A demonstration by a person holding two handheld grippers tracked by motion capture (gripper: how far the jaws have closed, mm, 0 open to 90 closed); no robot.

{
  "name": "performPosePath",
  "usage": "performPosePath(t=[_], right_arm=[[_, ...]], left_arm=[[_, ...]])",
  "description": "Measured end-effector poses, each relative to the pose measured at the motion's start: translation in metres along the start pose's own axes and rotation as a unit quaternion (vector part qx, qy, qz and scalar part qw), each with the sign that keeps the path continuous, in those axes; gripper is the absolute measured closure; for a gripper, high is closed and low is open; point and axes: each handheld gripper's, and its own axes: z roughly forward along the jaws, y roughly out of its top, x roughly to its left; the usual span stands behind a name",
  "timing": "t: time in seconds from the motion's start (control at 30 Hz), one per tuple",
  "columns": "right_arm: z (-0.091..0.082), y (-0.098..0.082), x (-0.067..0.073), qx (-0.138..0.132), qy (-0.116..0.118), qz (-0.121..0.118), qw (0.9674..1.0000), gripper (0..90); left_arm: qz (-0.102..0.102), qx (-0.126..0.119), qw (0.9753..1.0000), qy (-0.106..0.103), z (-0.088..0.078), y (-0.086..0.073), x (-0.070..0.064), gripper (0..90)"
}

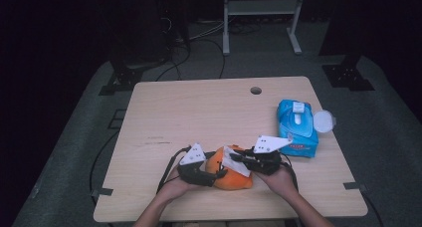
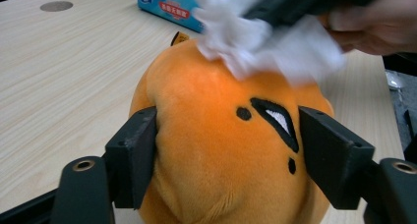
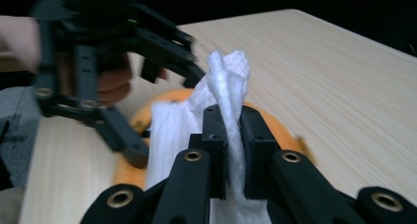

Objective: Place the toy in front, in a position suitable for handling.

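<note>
An orange plush toy (image 1: 234,177) with a stitched face lies near the table's front edge. My left gripper (image 2: 228,153) has its jaws on either side of the toy (image 2: 216,135) and the pads press into its plush. My right gripper (image 3: 228,123) is shut on a bunched white wipe (image 3: 227,76), which hangs down onto the top of the toy (image 3: 140,117). In the high view the left gripper (image 1: 218,173) is at the toy's left and the right gripper (image 1: 238,158) at its upper right, with the wipe (image 1: 230,160) lying across the toy.
A blue pack of wipes (image 1: 297,128) lies at the table's right, with a round translucent lid (image 1: 324,121) beside it. A cable hole (image 1: 256,90) is near the far edge. The wooden table (image 1: 189,112) is bare at the left and back.
</note>
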Motion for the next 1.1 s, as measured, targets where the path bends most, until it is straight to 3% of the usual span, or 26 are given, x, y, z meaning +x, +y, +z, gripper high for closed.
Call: performPosePath(t=[0.1,0.2,0.3,0.43,0.5,0.7,0.8,0.97,1.1], right_arm=[[-0.005,-0.007,-0.013,0.008,-0.018,0.021,0.9996,81.8],[-0.011,-0.011,-0.021,0.015,-0.033,0.035,0.9987,81.8],[-0.01,-0.008,-0.017,0.007,-0.029,0.035,0.9989,81.9],[-0.001,0.004,-0.003,-0.01,-0.002,0.02,0.9998,81.9],[0.001,0.004,-0.003,-0.004,-0.005,0.014,0.9999,81.9],[-0.014,-0.013,-0.028,0.02,-0.047,0.047,0.9976,81.9],[-0.019,-0.016,-0.029,0.015,-0.041,0.061,0.9972,81.8],[-0.013,-0.006,-0.014,-0.001,-0.014,0.036,0.9993,81.7],[-0.014,-0.014,-0.025,0.01,-0.022,0.048,0.9985,81.6]], left_arm=[[0.0,-0.002,1.0,0.001,0.001,0.0,-0.001,28.5],[0.016,-0.001,0.9999,0.004,0.002,0.002,-0.004,28.5],[0.038,0.002,0.9992,0.006,0.003,0.003,-0.009,28.5],[0.064,0.004,0.9979,0.007,0.003,0.004,-0.015,28.4],[0.058,0.005,0.9983,0.003,0.001,0.002,-0.012,28.7],[0.036,0.003,0.9993,-0.004,0.0,-0.001,-0.004,28.9],[0.036,0.003,0.9994,0.001,0.001,0.0,-0.005,28.8],[-0.001,0.006,1.0,-0.002,-0.003,-0.006,0.009,29.4],[-0.022,0.003,0.9998,-0.002,-0.004,-0.008,0.016,30.0]])
